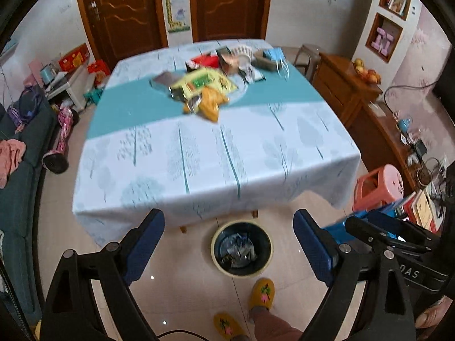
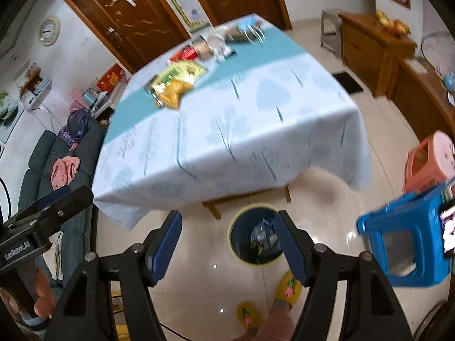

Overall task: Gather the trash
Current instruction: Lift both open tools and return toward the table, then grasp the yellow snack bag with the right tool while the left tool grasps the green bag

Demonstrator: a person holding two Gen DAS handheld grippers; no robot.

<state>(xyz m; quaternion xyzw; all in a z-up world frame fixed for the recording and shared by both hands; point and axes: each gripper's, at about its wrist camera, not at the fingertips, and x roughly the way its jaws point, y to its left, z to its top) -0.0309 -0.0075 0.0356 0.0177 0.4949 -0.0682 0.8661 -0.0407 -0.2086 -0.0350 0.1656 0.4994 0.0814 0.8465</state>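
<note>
Tablecloth-covered table (image 1: 216, 153) holds wrappers (image 1: 204, 88); bin (image 1: 241, 248) on tile floor below; left gripper (image 1: 229, 244), right gripper (image 2: 229, 245) wide, empty.

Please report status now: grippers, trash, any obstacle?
Both grippers open, empty. Trash piled on table; bin below. Nothing in the way.

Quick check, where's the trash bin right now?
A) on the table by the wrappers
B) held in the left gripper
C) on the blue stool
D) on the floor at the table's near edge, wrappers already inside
D: the trash bin stands on the floor just below the table edge, with crumpled wrappers visible inside; both grippers are open and empty.
</note>
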